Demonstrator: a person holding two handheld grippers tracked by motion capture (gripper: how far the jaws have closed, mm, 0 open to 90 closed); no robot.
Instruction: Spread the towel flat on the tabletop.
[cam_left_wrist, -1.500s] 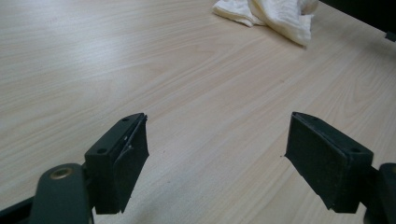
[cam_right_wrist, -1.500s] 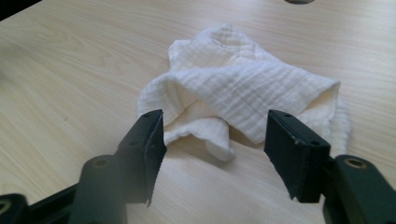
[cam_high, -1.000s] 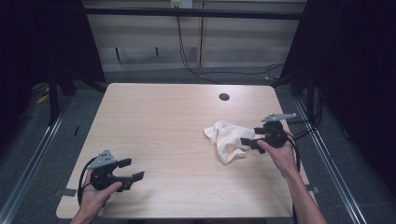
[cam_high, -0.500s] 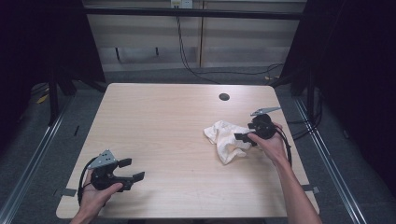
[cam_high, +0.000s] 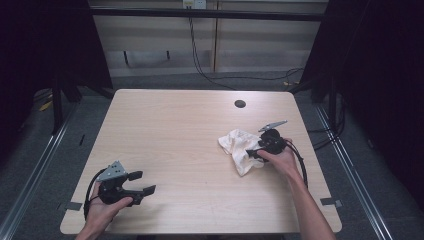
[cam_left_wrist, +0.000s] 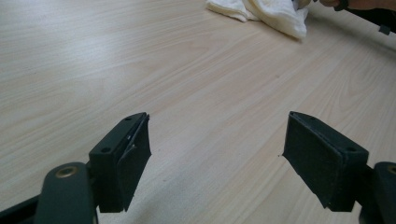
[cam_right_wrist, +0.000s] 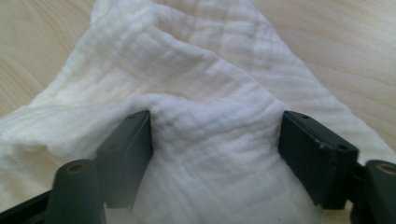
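One white cloth (cam_high: 241, 150) | two grippers: right gripper (cam_right_wrist: 215, 154) closing, cloth between jaws | left gripper (cam_left_wrist: 217, 161) wide.

Open surface, one soft heap near the right edge

The surface (cam_high: 190, 145) lies bare from its left edge across the middle to the far edge, free for passing. The crumpled white cloth (cam_high: 239, 149) sits near the right edge, with the right tool (cam_high: 253, 153) pressed into it, its jaws just closing around a fold. The left tool (cam_high: 142, 183) rests by the near-left corner, jaws wide apart.
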